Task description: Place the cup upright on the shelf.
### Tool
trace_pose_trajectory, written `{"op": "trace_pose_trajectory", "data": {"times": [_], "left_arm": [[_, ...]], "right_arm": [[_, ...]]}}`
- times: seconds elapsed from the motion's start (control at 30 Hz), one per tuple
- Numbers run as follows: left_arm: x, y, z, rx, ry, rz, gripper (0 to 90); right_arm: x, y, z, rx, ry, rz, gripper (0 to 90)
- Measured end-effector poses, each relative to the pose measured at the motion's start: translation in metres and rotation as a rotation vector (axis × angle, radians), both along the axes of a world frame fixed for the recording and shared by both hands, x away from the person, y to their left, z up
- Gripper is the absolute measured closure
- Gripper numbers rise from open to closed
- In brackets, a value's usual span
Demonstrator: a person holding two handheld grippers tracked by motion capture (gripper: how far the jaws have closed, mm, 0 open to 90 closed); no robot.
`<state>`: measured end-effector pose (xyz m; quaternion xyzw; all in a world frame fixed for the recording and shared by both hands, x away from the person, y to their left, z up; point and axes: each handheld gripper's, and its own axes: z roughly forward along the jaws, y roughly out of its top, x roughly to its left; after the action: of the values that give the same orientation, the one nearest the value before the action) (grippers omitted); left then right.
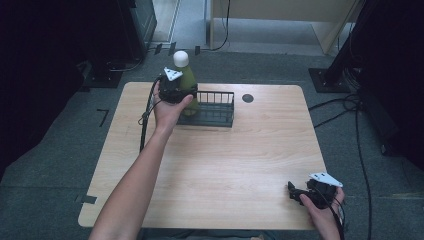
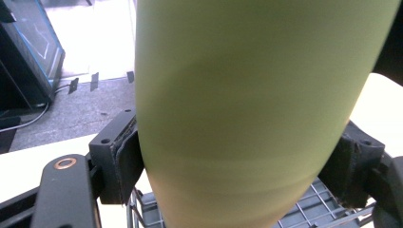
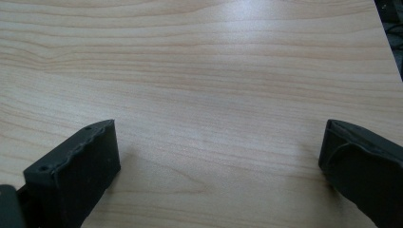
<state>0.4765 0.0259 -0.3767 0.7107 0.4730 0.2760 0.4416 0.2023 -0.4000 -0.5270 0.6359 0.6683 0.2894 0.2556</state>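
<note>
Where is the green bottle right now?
In the high view, the green bottle stands at the table's far left, at the left end of the black wire basket, clamped by the left gripper.

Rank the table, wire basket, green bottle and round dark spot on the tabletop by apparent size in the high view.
1. Table, by far the largest.
2. Wire basket.
3. Green bottle, partly hidden by the left gripper; its rank against the basket is unsure.
4. Round dark spot, smallest.

Pale green bottle (image 1: 189, 80) with white cap (image 1: 180, 58), black wire basket (image 1: 216, 107), light wood-grain table (image 1: 225, 160), black tool pads (image 2: 124, 159)
</note>
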Motion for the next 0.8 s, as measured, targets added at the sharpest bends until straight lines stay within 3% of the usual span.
{"op": "trace_pose_trajectory", "data": {"times": [0.33, 0.8], "left_arm": [[-0.0027, -0.0006, 0.0043, -0.012, 0.005, -0.017, 18.1], [-0.0052, 0.0005, 0.0047, 0.015, 0.0, -0.015, 21.3]], "right_arm": [[0.0, 0.0, 0.0001, 0.0, 0.0, 0.0, 0.0], [0.0, 0.0, 0.0001, 0.0, 0.001, 0.0, 0.0]]}}
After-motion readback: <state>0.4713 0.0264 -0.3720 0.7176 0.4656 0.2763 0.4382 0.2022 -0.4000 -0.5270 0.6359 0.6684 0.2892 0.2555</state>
